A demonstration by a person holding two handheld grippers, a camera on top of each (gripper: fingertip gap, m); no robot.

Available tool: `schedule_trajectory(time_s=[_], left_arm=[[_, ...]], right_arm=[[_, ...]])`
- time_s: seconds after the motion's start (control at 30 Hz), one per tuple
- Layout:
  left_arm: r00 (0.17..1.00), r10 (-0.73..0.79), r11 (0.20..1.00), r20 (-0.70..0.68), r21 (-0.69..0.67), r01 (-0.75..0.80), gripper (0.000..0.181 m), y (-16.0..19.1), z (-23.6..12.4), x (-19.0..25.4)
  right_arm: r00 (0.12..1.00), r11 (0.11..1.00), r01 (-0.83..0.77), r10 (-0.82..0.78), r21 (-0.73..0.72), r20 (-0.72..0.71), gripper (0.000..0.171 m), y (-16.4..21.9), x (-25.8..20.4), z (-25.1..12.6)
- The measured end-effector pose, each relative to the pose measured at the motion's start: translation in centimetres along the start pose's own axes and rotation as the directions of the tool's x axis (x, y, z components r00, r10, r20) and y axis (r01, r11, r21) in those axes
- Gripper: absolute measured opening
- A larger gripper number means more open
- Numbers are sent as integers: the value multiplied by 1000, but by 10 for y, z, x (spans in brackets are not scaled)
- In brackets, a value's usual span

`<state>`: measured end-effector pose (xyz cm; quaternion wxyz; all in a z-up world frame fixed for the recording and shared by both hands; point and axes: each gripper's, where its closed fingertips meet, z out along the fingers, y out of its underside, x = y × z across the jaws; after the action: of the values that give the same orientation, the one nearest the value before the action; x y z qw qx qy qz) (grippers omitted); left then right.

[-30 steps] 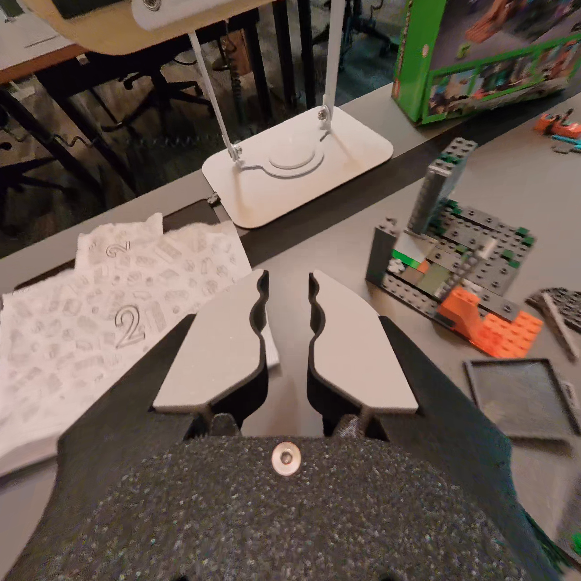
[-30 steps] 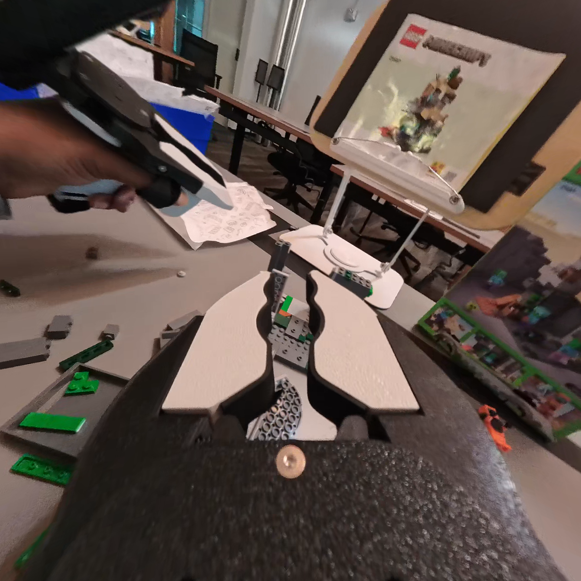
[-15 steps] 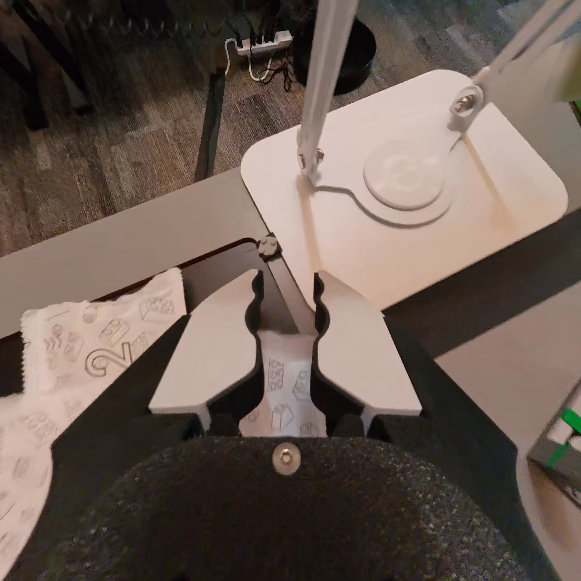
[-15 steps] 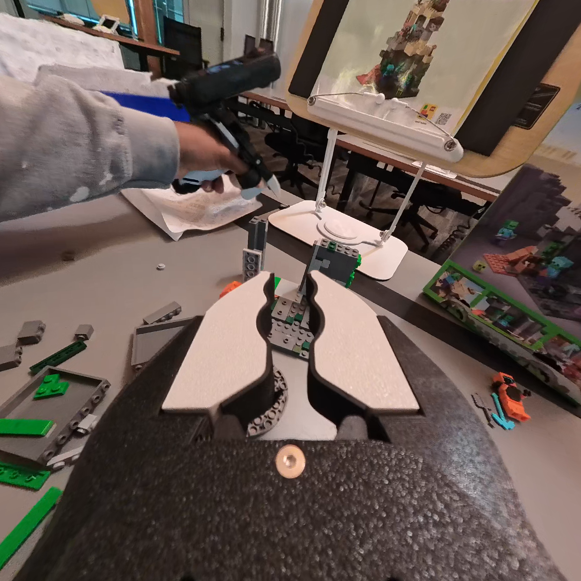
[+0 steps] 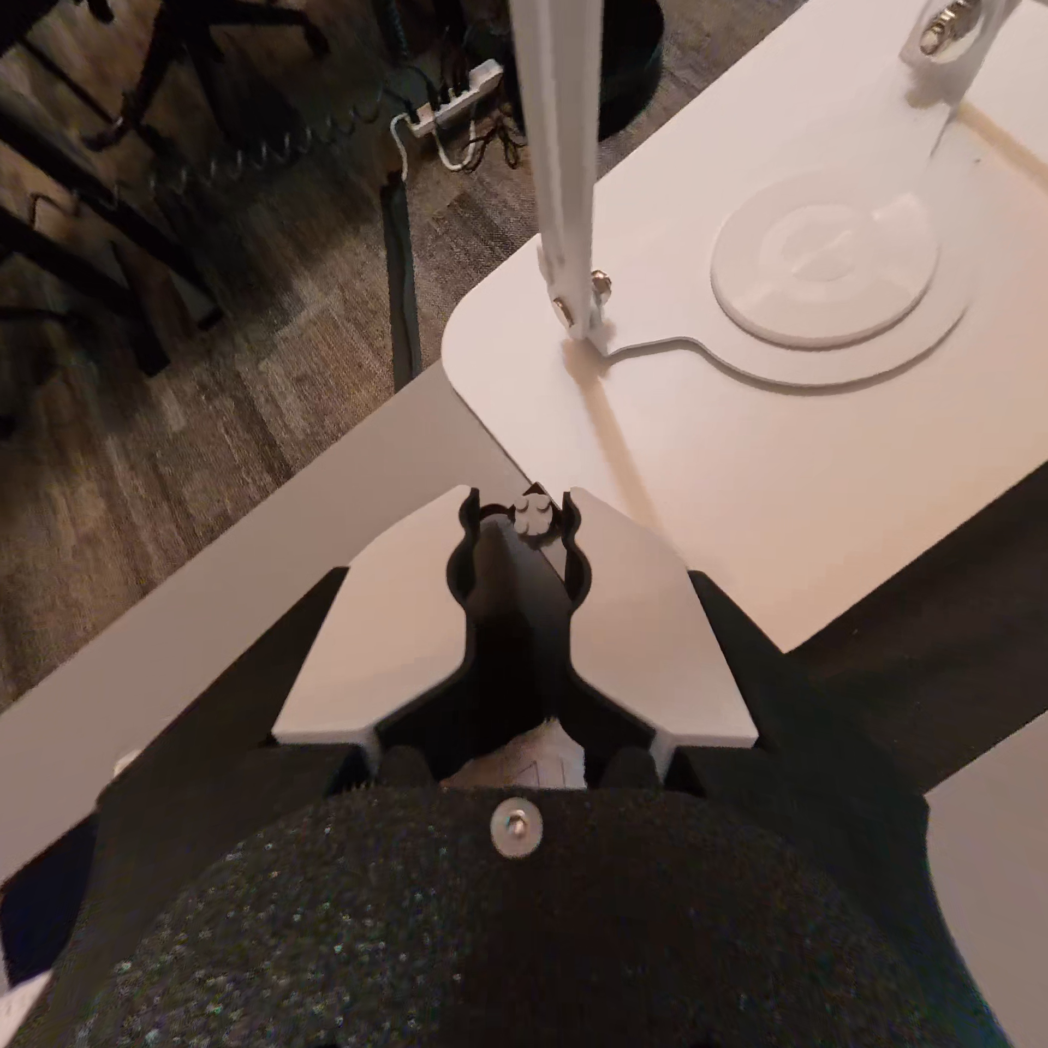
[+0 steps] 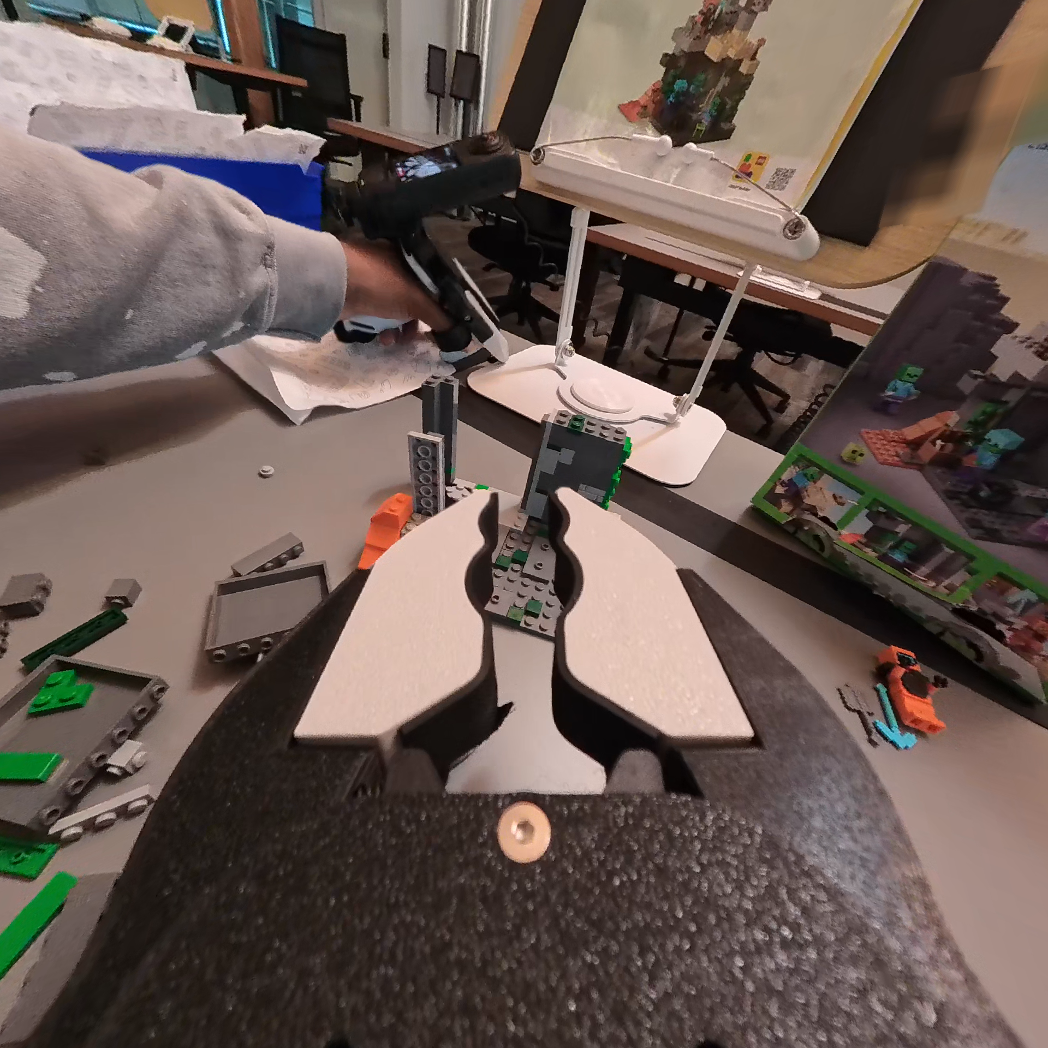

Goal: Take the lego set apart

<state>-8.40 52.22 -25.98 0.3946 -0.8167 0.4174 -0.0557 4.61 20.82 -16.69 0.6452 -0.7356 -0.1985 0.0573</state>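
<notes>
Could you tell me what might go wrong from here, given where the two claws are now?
1. The left claw brackets a small grey round piece lying at the table edge, beside the white stand base; a slip could knock it to the floor.
2. Its right finger could nudge the stand base.
3. The right claw hangs open by the partly dismantled build, which may topple if bumped.

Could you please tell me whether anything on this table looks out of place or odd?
One stray: a small grey round stud piece sits far from the lego build, by the corner of the white stand base, between the tips of the open left gripper. A tall grey column on the build looks slightly tilted.
</notes>
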Motion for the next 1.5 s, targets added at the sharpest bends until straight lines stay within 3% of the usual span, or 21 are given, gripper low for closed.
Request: schedule_trajectory(time_s=[0.27, 0.53, 0.57, 0.63, 0.9, 1.07, 1.27, 1.5], left_arm=[[984, 151, 988, -97, -20, -153, 30, -2, 3, -3], [982, 114, 993, -150, 6, -115, 9, -1, 4, 6], [985, 122, 992, -118, 0, -123, 0, 0, 4, 2], [983, 162, 986, -81, -19, -164, 0, 7, 5, -1], [988, 129, 991, -87, 26, -128, 0, 7, -16, -8], [998, 18, 998, -59, 56, -15, 0, 5, -33, -34], [989, -130, 988, -70, 72, 135, 20, 6, -44, -62], [991, -93, 995, -93, -51, 88, 37, 14, -18, -70]], right_arm=[[1000, 1000, 4, -4, -14, 5, 16, 4, -1, 2], [1000, 999, 15, -15, -29, 3, 15, 8, 0, 2], [1000, 999, 17, -17, -29, 0, 15, 8, 0, 2], [1000, 999, 13, -13, -30, -1, 15, 9, 1, 1], [1000, 999, 14, -14, -37, 9, 14, 11, -2, 3], [1000, 999, 18, -17, -41, 13, 14, 11, -4, 4], [1000, 999, 21, -20, -49, 16, 13, 14, -4, 5], [999, 997, 37, -35, -62, 36, 13, 17, -12, 9]])
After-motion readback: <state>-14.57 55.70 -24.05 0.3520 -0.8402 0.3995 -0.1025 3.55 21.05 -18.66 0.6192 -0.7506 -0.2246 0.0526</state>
